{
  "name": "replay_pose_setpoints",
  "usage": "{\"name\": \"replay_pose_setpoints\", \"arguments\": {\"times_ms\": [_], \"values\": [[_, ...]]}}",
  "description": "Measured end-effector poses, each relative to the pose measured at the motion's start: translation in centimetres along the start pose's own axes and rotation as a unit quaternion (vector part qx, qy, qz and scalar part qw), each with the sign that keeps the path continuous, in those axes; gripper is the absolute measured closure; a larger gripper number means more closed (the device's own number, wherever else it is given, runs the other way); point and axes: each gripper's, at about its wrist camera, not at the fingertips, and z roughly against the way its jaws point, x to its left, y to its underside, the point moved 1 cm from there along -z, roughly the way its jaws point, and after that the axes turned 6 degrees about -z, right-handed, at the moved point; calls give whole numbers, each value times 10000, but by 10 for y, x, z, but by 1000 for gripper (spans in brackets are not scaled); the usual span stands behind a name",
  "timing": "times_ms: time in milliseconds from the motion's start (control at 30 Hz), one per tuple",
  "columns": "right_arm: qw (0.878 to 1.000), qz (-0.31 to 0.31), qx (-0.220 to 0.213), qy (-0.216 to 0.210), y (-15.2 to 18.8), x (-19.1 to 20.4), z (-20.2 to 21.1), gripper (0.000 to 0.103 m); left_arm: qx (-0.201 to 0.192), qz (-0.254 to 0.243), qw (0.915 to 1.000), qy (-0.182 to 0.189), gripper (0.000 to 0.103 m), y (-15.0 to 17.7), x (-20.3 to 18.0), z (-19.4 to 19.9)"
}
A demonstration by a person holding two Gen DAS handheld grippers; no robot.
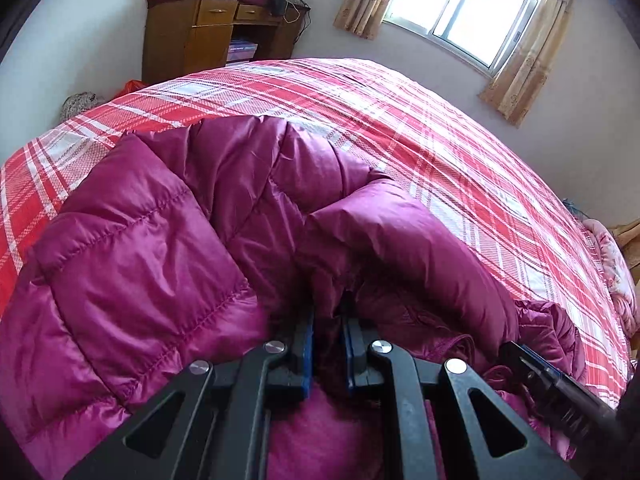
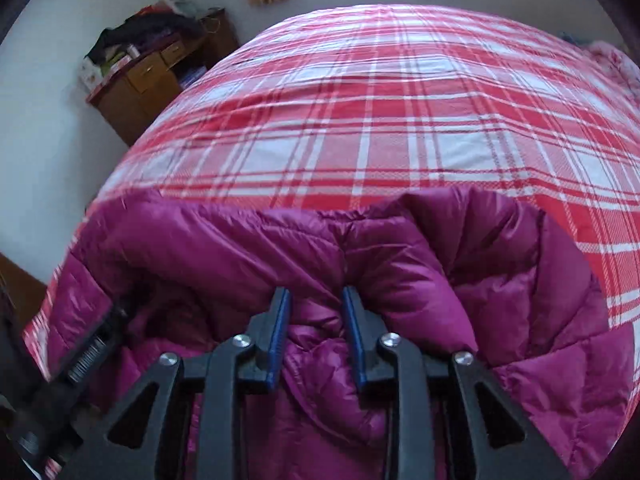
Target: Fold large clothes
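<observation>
A magenta quilted down jacket (image 1: pixel 140 248) lies bunched on the near part of a red-and-white plaid bed (image 1: pixel 360 104). My left gripper (image 1: pixel 328 312) is shut on a fold of the jacket, its blue pads pinching fabric. My right gripper (image 2: pixel 316 300) is shut on another fold of the jacket (image 2: pixel 500 280), with fabric bulging between its blue pads. The right gripper also shows at the lower right of the left wrist view (image 1: pixel 532 364). The left gripper shows at the lower left of the right wrist view (image 2: pixel 100 340). The two grippers are close together, side by side.
The plaid bed (image 2: pixel 400 120) stretches away beyond the jacket. A wooden desk (image 1: pixel 192 36) piled with clothes and boxes stands against the far left wall. A curtained window (image 1: pixel 468 8) is at the back. Pink bedding (image 1: pixel 616 264) lies at the right edge.
</observation>
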Motion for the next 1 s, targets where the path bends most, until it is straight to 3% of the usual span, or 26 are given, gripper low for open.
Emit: {"name": "replay_pose_setpoints", "arguments": {"times_ms": [133,233,333,467,567,633,733,867,967,1000], "values": [[9991,338,-158,203,10,6,3,75,268,-585,9979,-114,90,-9,-13,25],[9988,377,-193,242,12,5,4,74,-256,-711,9970,146,90,-26,-17,73],[9986,397,-214,265,15,4,8,74,-539,-842,9948,176,89,-52,-29,91],[9976,511,-234,403,8,10,2,74,-425,-1176,9921,-30,87,-80,-54,53],[9977,497,-232,386,9,10,2,74,228,-1139,9911,-648,87,-70,-41,2],[9981,459,-233,325,9,10,2,74,574,-1015,9906,-713,86,-52,-23,-22],[9984,429,-225,292,8,10,2,74,120,-805,9963,-258,86,-34,-5,-20],[9992,300,-255,116,6,5,11,74,77,-773,9967,-221,86,-32,-4,-19],[9973,-162,-682,-223,1,-10,50,74,57,-717,9973,-156,86,-33,-1,-19],[9965,-122,-810,-146,-1,-11,60,74,53,-702,9974,-139,86,-34,0,-20]]}}
